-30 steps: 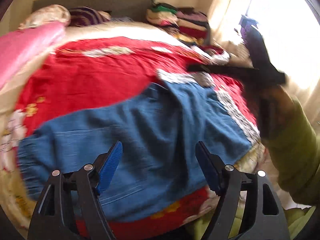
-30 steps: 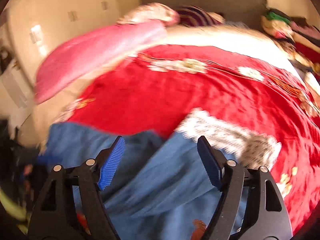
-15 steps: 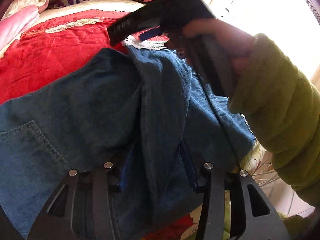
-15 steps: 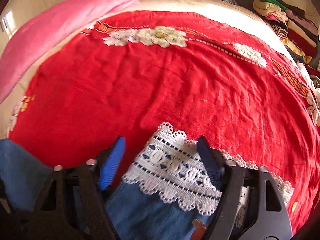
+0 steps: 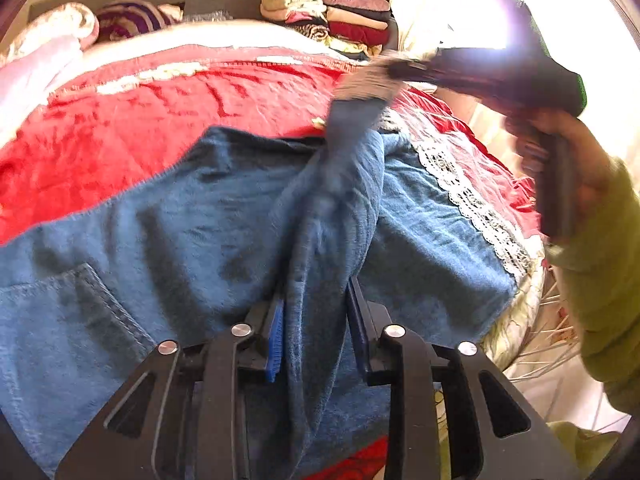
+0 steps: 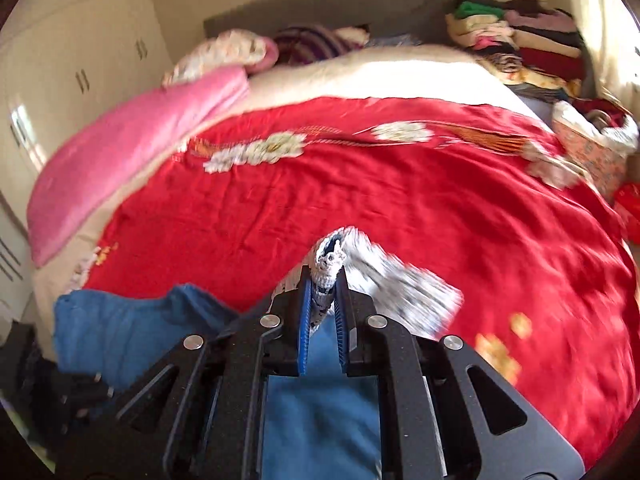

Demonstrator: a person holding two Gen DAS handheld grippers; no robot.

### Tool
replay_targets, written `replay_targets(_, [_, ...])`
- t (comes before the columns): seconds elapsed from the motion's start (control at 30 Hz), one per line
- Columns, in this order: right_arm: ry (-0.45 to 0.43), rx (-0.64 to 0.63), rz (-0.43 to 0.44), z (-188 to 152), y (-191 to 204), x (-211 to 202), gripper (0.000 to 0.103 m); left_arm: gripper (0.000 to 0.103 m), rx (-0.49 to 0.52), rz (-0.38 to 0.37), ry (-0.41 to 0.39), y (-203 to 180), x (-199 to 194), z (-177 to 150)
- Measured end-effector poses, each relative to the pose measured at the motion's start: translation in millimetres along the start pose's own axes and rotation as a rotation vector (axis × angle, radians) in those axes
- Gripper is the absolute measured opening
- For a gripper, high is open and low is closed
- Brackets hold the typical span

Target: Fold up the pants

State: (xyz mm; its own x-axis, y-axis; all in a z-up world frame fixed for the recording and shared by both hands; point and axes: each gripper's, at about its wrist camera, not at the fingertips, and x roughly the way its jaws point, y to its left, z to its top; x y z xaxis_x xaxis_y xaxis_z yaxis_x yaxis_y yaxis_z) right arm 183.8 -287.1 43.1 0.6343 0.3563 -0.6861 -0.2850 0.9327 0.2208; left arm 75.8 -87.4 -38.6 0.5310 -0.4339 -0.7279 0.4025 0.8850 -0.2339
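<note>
- Lying across the red bedspread (image 5: 132, 128), near its front edge: blue pants (image 5: 180, 240), one leg flat with the lace hem (image 5: 468, 196) at the right, the other leg raised in a ridge.
- Pinching a bunched ridge of the raised leg, near the seat, with the left gripper (image 5: 316, 320); jaws closed on the denim, blue pads (image 5: 276, 332) pressing both sides.
- Pinching the lace cuff of that same leg with the right gripper (image 6: 322, 312); jaws nearly together, lace (image 6: 326, 276) sticking out between the pads.
- Appearing to be the step in hand: carrying the raised leg over onto the flat one, to halve the pants along their length.
- Keeping both pinches firm for this, since denim is heavy and probably slipping from a thin bite on the lace.
- Holding the leg lightly stretched between the two grippers, so that no slack is dragging on the bedspread.
- Moving both grippers together, at the same height and pace, to avoid twisting the leg.
- Aiming the held cuff at the lace hem of the flat leg, edge over edge, and the inner seam along the other seam.
- Lowering first, releasing only after the cloth is resting flat.
- Watching the front edge of the bed, where the seat of the pants is hanging close to the border and possibly sliding off.
</note>
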Motion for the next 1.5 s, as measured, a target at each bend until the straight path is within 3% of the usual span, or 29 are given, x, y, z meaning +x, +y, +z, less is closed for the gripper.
replay_targets(0.03, [-0.007, 0.016, 0.001, -6.7, -5.8, -11.7, 0.006, 0.004, 0.009, -0.014, -0.009, 0.7, -2.6, 2.7])
replay_targets(0.37, [0.025, 0.115, -0.003, -94.7, -26.4, -98.5, 0.006, 0.004, 0.133, -0.033, -0.031, -18.3, -39.5, -13.3])
replay_targets(0.73, [0.144, 0.225, -0.03, -166.2, -46.2, -98.6, 0.006, 0.004, 0.227, -0.015, 0.038, -41.3, -28.1, -40.3])
replay_targets(0.97, [0.166, 0.221, -0.089, -179.2, -54.6, -87.2, 0.006, 0.004, 0.228, -0.015, 0.085, -44.6, -8.8, -46.8])
replay_targets(1.1, [0.173, 0.213, -0.08, -180.5, -56.6, -90.9, 0.008, 0.004, 0.219, -0.019, 0.088, -43.1, -6.1, -49.0])
replay_targets(1.17, [0.146, 0.211, -0.07, -173.6, -57.9, -101.8, 0.019, 0.004, 0.22, -0.018, 0.087, -43.1, -6.3, -49.1])
replay_targets(1.3, [0.067, 0.144, -0.081, -146.8, -56.4, -113.9, 0.031, 0.004, 0.217, -0.019, 0.088, -42.8, -5.2, -49.7])
replay_targets(1.5, [0.057, 0.109, -0.056, -101.6, -68.7, -65.5, 0.04, 0.004, 0.214, -0.011, 0.083, -44.1, -5.5, -52.0])
